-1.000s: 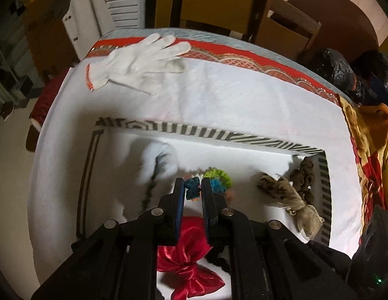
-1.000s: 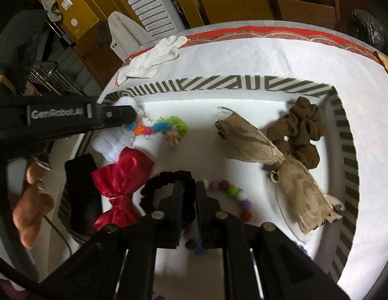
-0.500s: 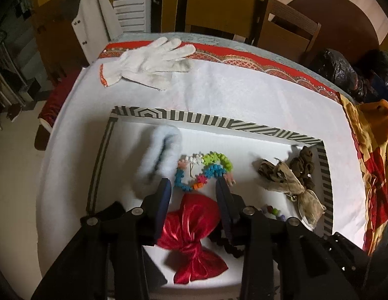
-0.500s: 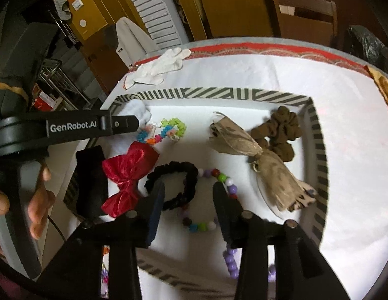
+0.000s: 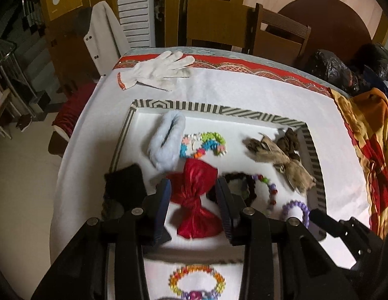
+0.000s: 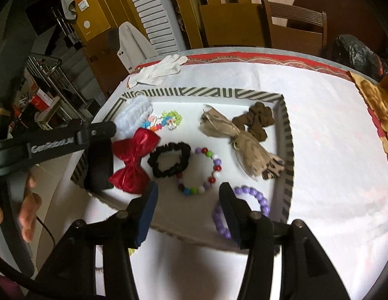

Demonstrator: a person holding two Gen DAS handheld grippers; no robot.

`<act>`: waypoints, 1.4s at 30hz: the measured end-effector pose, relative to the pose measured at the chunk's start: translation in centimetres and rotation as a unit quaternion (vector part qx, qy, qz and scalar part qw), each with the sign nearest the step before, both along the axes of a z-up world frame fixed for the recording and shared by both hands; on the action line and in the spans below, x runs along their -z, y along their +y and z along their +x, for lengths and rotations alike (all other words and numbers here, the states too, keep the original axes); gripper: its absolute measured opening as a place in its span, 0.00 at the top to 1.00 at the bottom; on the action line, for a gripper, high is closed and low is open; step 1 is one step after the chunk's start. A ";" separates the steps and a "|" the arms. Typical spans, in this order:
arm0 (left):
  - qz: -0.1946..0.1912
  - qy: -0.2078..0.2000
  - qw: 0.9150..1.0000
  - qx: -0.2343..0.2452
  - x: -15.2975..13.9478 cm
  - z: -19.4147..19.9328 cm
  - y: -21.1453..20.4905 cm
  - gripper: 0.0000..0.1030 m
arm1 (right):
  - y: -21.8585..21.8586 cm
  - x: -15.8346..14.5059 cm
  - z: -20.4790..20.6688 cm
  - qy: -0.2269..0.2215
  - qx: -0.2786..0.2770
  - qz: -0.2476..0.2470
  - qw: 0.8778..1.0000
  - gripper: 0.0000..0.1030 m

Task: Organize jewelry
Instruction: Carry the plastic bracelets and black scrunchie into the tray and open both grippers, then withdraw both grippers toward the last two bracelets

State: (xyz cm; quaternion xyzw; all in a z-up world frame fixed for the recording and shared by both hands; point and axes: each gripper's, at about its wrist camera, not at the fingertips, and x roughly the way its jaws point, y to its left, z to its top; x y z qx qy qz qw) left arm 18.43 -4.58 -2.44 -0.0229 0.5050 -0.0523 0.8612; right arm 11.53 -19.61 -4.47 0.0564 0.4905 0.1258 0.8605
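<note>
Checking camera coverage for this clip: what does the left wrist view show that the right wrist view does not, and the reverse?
Only the left wrist view shows a rainbow bead bracelet on the cloth outside the tray, between its own open left gripper fingers.

Only the right wrist view shows the whole multicolor bead bracelet as a full ring, the person's hand on the left tool, and the open right gripper.

Both show the striped tray, red bow, black scrunchie, purple bead bracelet, tan bow and white glove.
</note>
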 end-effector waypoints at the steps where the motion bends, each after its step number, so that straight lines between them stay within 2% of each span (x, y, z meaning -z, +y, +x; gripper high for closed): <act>1: 0.001 -0.002 1.000 0.001 -0.1 -0.5 0.0 0.59 | -0.1 -0.1 -0.4 -0.001 -0.001 -0.002 1.000 0.48; 12: 0.013 -0.011 1.000 -0.007 -0.6 -6.4 0.6 0.59 | 0.2 -0.6 -3.9 -0.003 -0.017 -0.007 1.000 0.48; 26: 0.013 0.006 0.999 -0.029 0.4 -12.4 1.9 0.59 | 1.7 0.2 -7.2 0.014 -0.057 -0.019 0.998 0.45; 33: -0.016 0.032 0.998 -0.052 1.5 -14.4 4.0 0.59 | 2.8 1.0 -7.7 0.026 -0.077 -0.019 0.997 0.45; 37: -0.047 0.064 0.995 -0.068 3.1 -15.8 6.2 0.59 | 4.0 2.2 -7.6 0.038 -0.092 -0.018 0.995 0.45; 42: -0.045 0.088 0.992 -0.073 5.3 -16.3 7.0 0.59 | 5.7 3.8 -6.6 0.049 -0.111 -0.022 0.992 0.45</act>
